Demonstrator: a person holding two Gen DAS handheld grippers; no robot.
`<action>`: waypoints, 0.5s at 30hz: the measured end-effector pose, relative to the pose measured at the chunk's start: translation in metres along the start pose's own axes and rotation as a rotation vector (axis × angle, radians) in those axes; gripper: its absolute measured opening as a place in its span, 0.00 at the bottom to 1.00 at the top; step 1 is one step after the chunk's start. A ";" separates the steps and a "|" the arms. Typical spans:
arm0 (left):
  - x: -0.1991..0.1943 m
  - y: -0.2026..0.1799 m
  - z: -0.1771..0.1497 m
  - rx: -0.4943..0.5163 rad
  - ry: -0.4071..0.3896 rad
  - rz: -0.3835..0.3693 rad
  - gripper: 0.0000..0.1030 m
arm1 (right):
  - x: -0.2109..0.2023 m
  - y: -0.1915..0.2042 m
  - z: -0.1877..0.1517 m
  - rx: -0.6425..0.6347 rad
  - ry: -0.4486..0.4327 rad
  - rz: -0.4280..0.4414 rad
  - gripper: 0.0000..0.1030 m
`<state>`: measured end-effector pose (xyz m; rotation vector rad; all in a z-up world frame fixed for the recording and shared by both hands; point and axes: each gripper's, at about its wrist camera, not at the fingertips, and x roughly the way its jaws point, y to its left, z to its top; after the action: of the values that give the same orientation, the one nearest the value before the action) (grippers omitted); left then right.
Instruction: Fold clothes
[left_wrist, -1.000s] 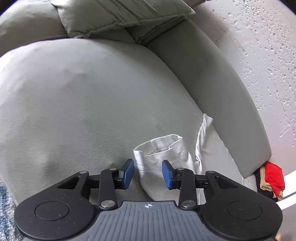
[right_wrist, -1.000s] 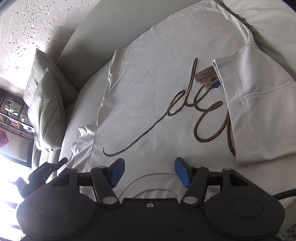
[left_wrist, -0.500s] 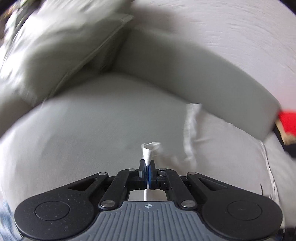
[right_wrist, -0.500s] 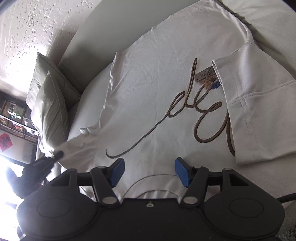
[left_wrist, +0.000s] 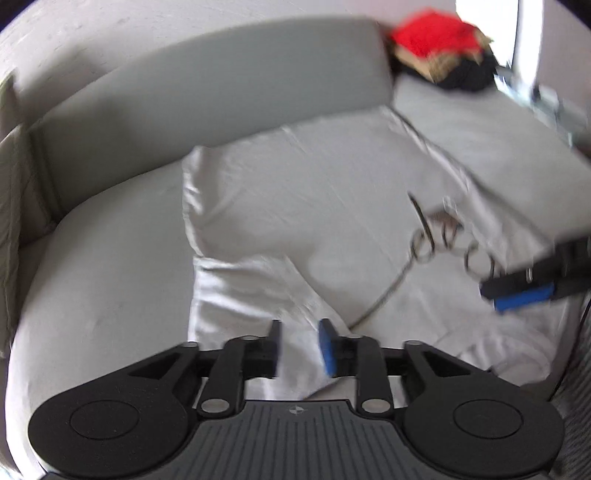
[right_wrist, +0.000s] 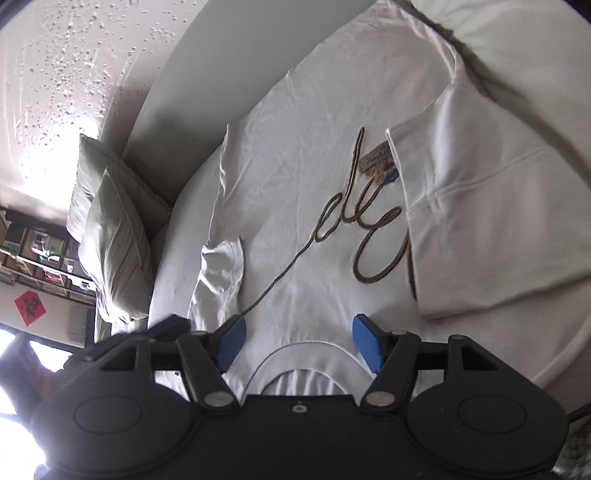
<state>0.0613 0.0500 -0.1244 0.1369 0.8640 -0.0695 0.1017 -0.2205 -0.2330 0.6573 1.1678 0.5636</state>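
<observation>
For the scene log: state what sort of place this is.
Probably a home living room: a white T-shirt lies spread on a grey sofa with a cushion, against a textured wall, with cluttered shelves beyond.

White T-shirt (right_wrist: 314, 155): soft matt knit cloth, lightly creased, with raised brown script stitching (right_wrist: 373, 236) and a paper-like tag (right_wrist: 378, 164) at 12 o'clock of it. Sofa cushion (left_wrist: 103, 266): grey, matt, finely napped fabric; pillow (right_wrist: 114, 236) at 9 o'clock in the right wrist view is smooth, slightly sheeny cloth, and the wall (right_wrist: 74, 66) is rough, pimpled plaster. Left gripper (left_wrist: 300, 347) and right gripper (right_wrist: 299, 341): matt black plastic with metal pivot pins and blue rubbery pads (right_wrist: 365, 345).
</observation>
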 end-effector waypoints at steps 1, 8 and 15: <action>-0.007 0.007 0.002 -0.028 -0.017 0.009 0.33 | -0.001 -0.001 0.000 -0.001 0.000 0.003 0.62; 0.010 0.074 -0.007 -0.330 0.047 -0.033 0.02 | 0.000 -0.008 -0.003 -0.005 -0.022 -0.006 0.51; 0.058 0.045 -0.023 -0.116 0.235 -0.022 0.02 | 0.006 0.003 -0.002 -0.093 -0.005 -0.072 0.42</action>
<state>0.0863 0.0976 -0.1790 0.0264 1.1015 -0.0239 0.1008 -0.2138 -0.2347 0.5349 1.1492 0.5514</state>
